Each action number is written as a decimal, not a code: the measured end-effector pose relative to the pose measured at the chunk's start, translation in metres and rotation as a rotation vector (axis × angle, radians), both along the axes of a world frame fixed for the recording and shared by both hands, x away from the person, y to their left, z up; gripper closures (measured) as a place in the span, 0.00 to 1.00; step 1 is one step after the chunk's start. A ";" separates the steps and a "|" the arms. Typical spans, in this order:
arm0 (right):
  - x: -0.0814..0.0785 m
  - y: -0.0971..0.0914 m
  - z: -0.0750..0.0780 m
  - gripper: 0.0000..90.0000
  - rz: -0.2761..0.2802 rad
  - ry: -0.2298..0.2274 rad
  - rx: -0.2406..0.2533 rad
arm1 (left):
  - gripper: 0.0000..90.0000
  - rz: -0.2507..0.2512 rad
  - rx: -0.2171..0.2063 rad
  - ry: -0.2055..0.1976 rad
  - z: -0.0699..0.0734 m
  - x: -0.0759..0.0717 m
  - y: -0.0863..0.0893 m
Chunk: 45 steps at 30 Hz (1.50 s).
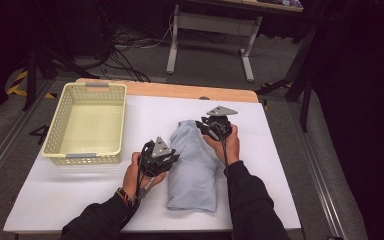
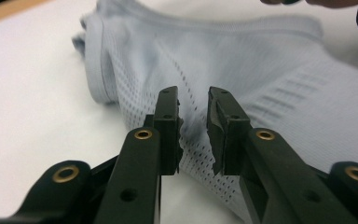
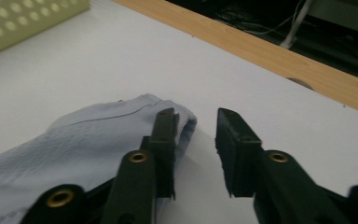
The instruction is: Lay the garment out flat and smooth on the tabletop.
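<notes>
Both tongs parted at a folded garment

The pale blue garment lies folded on the white counter, right of the basket. Left tongs and right tongs stand slightly open beside it, gripping nothing.

- Garment: pale blue cloth, soft and matt, with fine perforated mesh patches.
- Basket: cream plastic, perforated walls.
- Table: matt, smooth white top; far edge of light wood.
- Grippers: matt black plastic jaws with brass-coloured rivets.
</notes>
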State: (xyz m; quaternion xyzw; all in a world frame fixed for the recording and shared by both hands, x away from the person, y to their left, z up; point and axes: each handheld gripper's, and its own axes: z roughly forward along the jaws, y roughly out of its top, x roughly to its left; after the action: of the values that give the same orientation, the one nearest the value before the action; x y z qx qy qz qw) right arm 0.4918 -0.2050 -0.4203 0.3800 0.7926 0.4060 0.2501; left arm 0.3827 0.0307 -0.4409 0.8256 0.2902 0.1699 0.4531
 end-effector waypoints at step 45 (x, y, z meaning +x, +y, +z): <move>-0.154 -0.045 -0.016 1.00 0.163 -0.099 -0.067 | 0.94 -0.116 -0.051 -0.081 0.022 -0.012 -0.002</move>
State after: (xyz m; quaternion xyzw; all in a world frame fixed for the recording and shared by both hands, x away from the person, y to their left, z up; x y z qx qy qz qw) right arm 0.3373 -0.2496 -0.4365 0.2854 0.8206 0.4166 0.2677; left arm 0.3707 0.0290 -0.4191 0.8217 0.2274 0.1692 0.4944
